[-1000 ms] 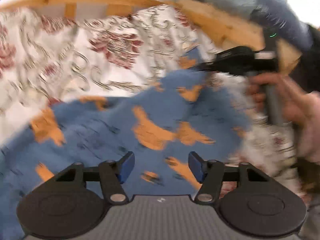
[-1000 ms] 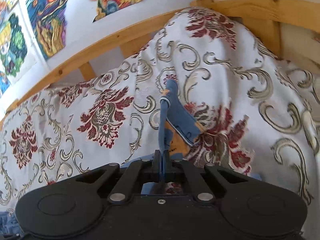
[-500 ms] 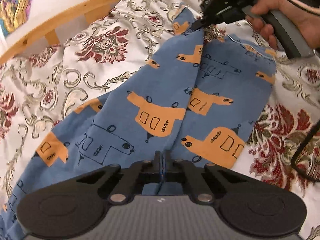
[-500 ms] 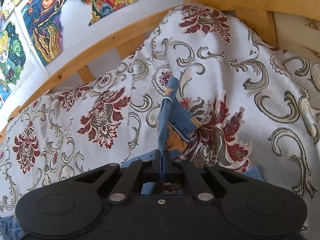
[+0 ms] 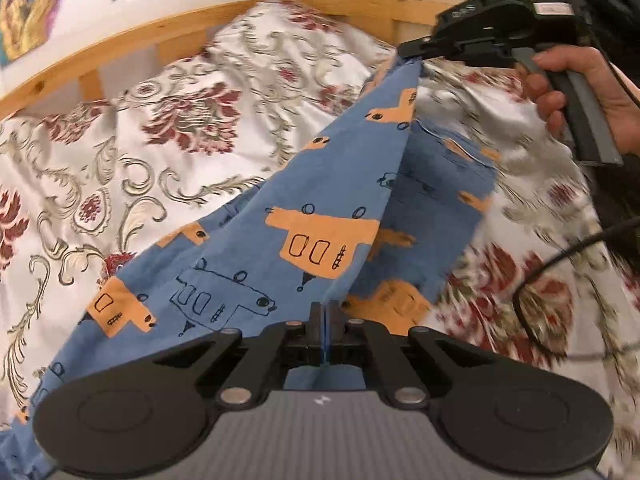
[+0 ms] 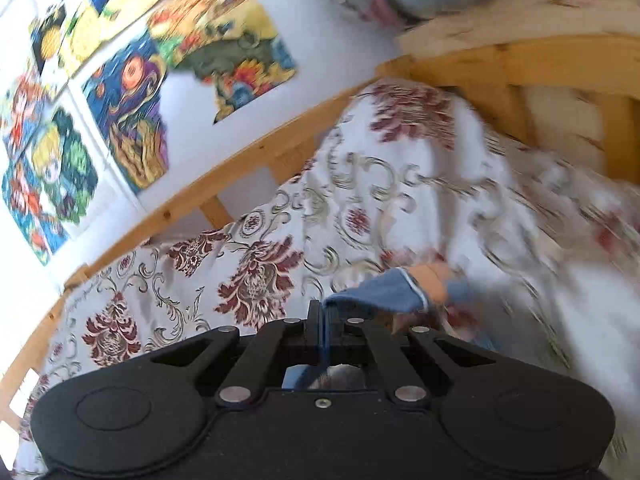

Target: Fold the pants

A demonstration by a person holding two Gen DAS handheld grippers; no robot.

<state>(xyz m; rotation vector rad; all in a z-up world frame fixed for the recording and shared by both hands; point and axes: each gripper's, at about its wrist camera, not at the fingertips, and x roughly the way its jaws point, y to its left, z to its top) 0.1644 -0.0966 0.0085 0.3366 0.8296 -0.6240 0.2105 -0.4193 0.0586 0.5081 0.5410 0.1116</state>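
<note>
Since half a second back: pants lifted and pulled taut, fold ridge running straight between the two pinch points; right tongs raised further toward the wooden bed frame.

Left tongs closed tight on blue fabric, thin blue edge clamped between the pads. Right tongs likewise closed, gripping a hemmed corner of the pants that flopped out to the right past the tips. Hand wrapped round the right handle, black cable trailing below.

Pants draped over the floral bedspread, near layer hanging from the taut line, second layer lying under it to the right. Held at both ends probably to keep the crease straight while laying one half over the other. Right-hand side motion-blurred, so lower layer's alignment unclear.

Judged mid-fold: lengthwise fold being formed, not yet set down.
</note>
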